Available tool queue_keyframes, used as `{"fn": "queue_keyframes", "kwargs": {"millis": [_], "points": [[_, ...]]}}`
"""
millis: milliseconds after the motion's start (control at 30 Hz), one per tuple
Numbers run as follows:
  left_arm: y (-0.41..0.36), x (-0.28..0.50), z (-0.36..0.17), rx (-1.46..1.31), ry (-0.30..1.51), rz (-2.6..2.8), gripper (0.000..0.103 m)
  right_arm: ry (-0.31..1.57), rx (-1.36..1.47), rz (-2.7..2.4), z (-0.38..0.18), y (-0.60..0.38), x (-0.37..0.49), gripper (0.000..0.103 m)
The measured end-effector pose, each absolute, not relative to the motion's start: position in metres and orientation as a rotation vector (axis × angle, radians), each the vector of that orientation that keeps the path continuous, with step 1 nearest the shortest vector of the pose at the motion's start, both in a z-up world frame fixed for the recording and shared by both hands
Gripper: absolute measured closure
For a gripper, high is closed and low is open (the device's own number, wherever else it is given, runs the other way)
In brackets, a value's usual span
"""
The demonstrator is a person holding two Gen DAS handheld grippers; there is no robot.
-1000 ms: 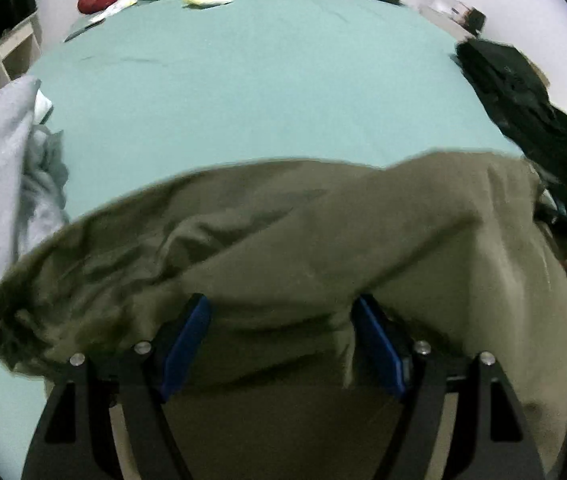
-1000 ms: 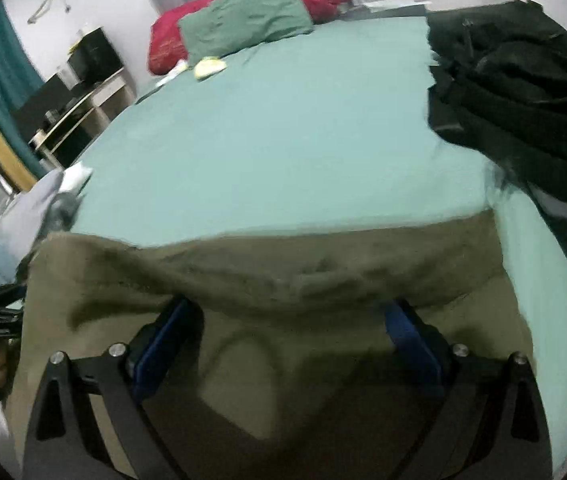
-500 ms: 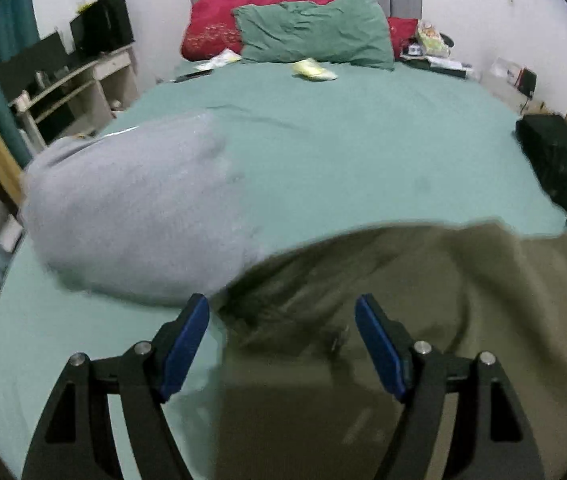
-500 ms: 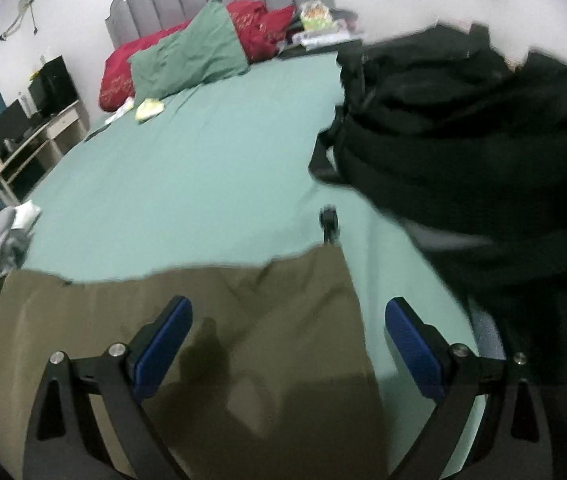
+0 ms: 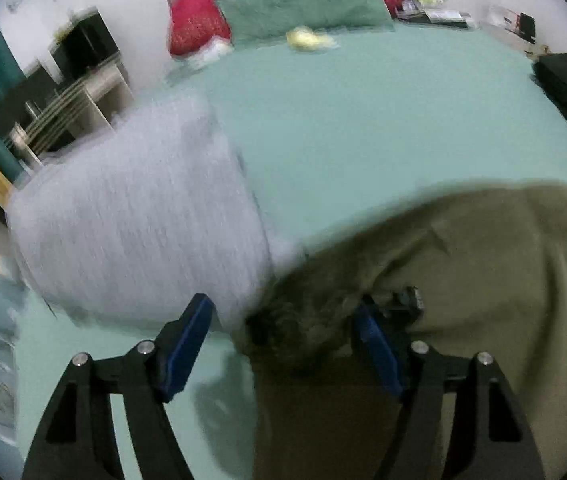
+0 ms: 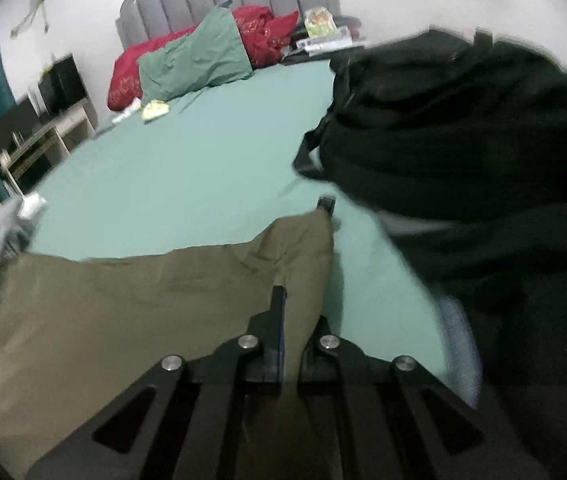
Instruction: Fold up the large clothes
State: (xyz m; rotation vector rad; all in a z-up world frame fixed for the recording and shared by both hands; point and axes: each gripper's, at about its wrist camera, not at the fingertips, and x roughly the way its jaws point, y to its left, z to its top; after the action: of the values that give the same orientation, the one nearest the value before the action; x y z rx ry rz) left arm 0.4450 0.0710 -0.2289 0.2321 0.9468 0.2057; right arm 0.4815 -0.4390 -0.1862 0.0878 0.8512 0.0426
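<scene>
An olive-green garment (image 5: 483, 264) lies spread on the green bed sheet (image 5: 383, 120). My left gripper (image 5: 283, 332) is open, its jaws wide apart around the garment's bunched left corner. In the right wrist view the same garment (image 6: 143, 300) fills the lower left. My right gripper (image 6: 287, 316) is shut on the garment's right edge, near its far right corner.
A grey folded garment (image 5: 135, 224) lies left of the olive one. A heap of black clothes (image 6: 475, 152) sits on the right side of the bed. Green and red pillows (image 6: 199, 60) lie at the headboard. Shelving (image 5: 63, 92) stands beside the bed on the left.
My right gripper has closed on the olive garment's right edge. My left gripper stayed open and moved down toward the garment's left corner; the view is blurred by motion.
</scene>
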Motion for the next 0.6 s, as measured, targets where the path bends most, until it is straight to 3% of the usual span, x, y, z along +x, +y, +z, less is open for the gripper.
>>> {"fn": "queue_keyframes", "kwargs": {"millis": [167, 233, 267, 300, 333, 600], "points": [[0.084, 0.463, -0.211, 0.116, 0.938, 0.280, 0.027, 0.893, 0.128, 0.027, -0.192, -0.441, 0.488, 0.099], [0.088, 0.450, -0.205, 0.088, 0.937, 0.245, 0.027, 0.872, 0.180, 0.031, -0.180, -0.439, 0.484, 0.089], [0.092, 0.443, -0.201, 0.061, 0.938, 0.215, 0.026, 0.862, 0.194, 0.048, -0.174, -0.436, 0.479, 0.064], [0.095, 0.429, -0.196, 0.033, 0.948, 0.181, 0.025, 0.852, 0.189, 0.061, -0.169, -0.432, 0.473, 0.033], [0.096, 0.416, -0.195, 0.022, 0.957, 0.165, 0.023, 0.824, 0.171, 0.072, -0.161, -0.428, 0.464, 0.026], [0.115, 0.309, -0.212, -0.101, 1.032, 0.161, 0.014, 0.805, 0.222, 0.038, -0.141, -0.427, 0.370, 0.026]]}}
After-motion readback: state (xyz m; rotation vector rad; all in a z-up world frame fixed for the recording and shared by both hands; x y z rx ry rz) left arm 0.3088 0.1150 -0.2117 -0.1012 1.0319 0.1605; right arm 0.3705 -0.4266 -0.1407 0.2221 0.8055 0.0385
